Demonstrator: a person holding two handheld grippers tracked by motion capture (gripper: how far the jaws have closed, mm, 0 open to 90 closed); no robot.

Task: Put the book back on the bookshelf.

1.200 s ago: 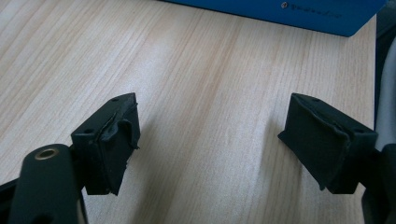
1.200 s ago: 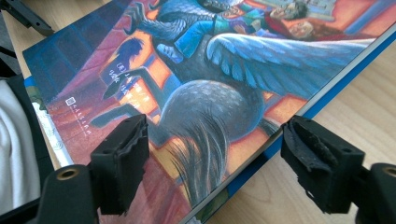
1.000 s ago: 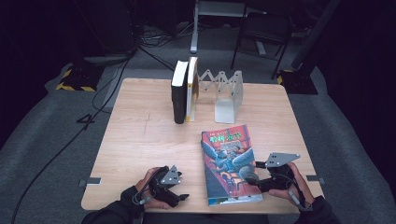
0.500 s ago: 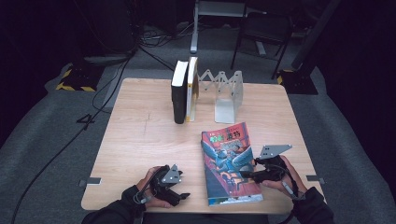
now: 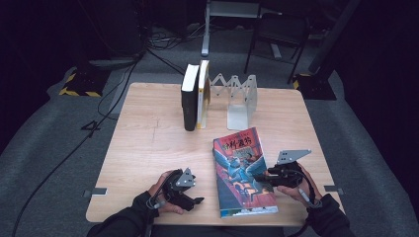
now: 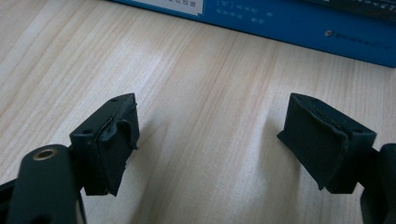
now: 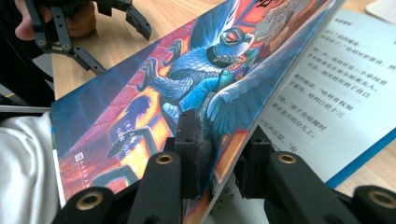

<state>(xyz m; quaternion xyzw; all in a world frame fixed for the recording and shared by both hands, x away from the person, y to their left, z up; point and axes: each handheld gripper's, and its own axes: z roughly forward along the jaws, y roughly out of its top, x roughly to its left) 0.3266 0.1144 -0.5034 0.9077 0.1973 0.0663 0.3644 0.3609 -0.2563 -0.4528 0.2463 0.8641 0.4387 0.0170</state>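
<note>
High view shows the wooden counter [image 5: 148, 148], with the paperback book [image 5: 242, 173] lying near its front edge as landmark. Beyond the book, two upright books [image 5: 195, 96] stand beside a metal bookend [image 5: 239, 98]. Left of the book, the left gripper [image 5: 190, 200] rests with fingers apart. On the book's right edge, the right gripper [image 5: 262, 177] fingers, which have just been closing, are clamped on the lifted cover [image 7: 196, 79].
</note>
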